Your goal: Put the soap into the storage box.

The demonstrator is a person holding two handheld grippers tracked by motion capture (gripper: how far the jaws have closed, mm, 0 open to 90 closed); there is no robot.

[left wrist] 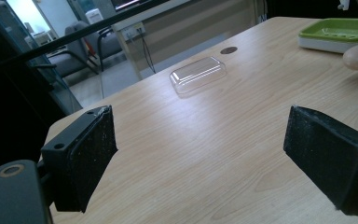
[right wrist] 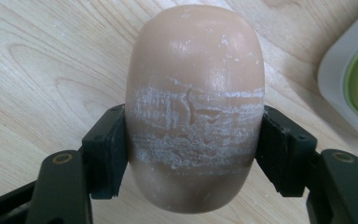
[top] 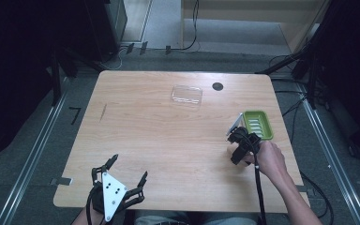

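Right gripper (right wrist: 193,154) is clamped on the soap (right wrist: 195,105): both pads press its sides across a scuffed, whitish band around the middle. The soap is a rounded tan bar, held above the table (right wrist: 37,70), long axis running away from the camera. In the high view the right gripper (top: 240,140) sits near the table's right edge, just beside the green dish (top: 258,124), on its near-left side; the soap itself is hidden there behind the gripper. Corner of the dish (right wrist: 354,88) shows at the right edge of the right gripper view, close to the soap but apart from it.

Left gripper (top: 122,180) is at the near-left of the table (top: 168,140), jaws spread wide, nothing between them. From the left gripper view, bare wood lies between the pads (left wrist: 91,154).

A clear lid (top: 187,94) lies flat toward the far side of the table, well apart from both grippers. Dark round spot (top: 218,86) is just beyond it, to its right.
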